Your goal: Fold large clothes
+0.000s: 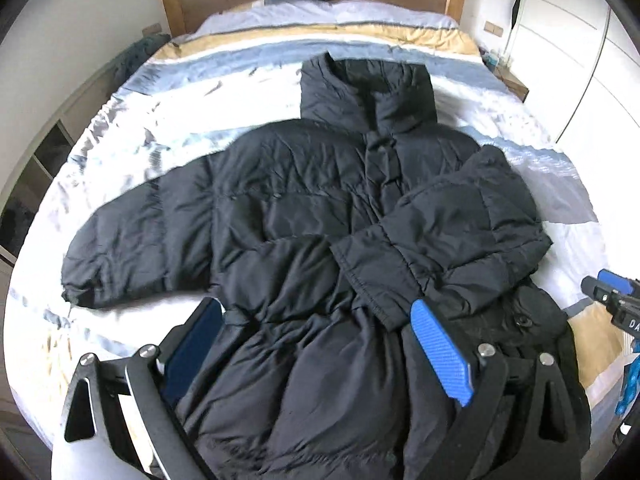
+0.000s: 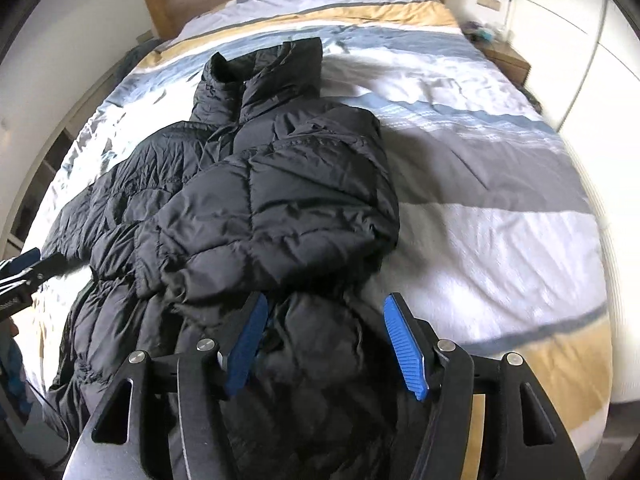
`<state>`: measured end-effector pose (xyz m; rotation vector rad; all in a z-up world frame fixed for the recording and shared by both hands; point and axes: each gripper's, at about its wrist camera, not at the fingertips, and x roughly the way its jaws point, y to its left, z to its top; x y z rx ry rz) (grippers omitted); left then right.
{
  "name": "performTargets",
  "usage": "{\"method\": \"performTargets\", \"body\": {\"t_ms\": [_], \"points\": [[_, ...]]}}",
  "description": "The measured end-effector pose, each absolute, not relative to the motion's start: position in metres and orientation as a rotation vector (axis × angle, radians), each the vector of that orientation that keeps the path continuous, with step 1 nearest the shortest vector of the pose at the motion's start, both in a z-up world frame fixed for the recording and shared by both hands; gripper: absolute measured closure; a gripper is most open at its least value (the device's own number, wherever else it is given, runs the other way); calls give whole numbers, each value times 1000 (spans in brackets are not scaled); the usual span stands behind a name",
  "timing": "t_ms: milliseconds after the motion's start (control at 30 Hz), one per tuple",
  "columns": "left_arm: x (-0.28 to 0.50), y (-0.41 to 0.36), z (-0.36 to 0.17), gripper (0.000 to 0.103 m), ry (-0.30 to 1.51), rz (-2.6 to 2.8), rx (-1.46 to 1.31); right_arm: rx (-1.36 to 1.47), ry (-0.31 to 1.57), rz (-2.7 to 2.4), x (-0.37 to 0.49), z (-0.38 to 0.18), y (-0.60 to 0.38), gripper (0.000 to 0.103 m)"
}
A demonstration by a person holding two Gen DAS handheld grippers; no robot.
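Beneath both released claws, left claw [image 1: 316,344] and right claw [image 2: 326,344], lies the black jacket [image 1: 304,208].

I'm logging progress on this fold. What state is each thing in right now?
Jacket: lying flat on the bed, front up, closed.
Right sleeve: folded across the chest.
Left sleeve: spread out to the side, not folded.
Left gripper: open, over the hem.
Right gripper: open, holding nothing.
Bed: made, striped cover rumpled.

Black puffer jacket [image 1: 304,216] (one sleeve folded) lies flat.
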<state>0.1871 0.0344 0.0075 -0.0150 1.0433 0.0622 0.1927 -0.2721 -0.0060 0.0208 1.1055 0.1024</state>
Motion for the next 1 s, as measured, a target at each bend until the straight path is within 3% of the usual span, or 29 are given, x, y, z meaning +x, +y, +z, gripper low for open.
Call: {"method": "performTargets", "body": {"t_ms": [467, 1000], "points": [[124, 88, 51, 7, 1017, 64, -88, -6, 1102, 52, 134, 27, -222, 36], [121, 156, 46, 7, 1014, 113, -147, -22, 1122, 62, 128, 28, -161, 35]]}}
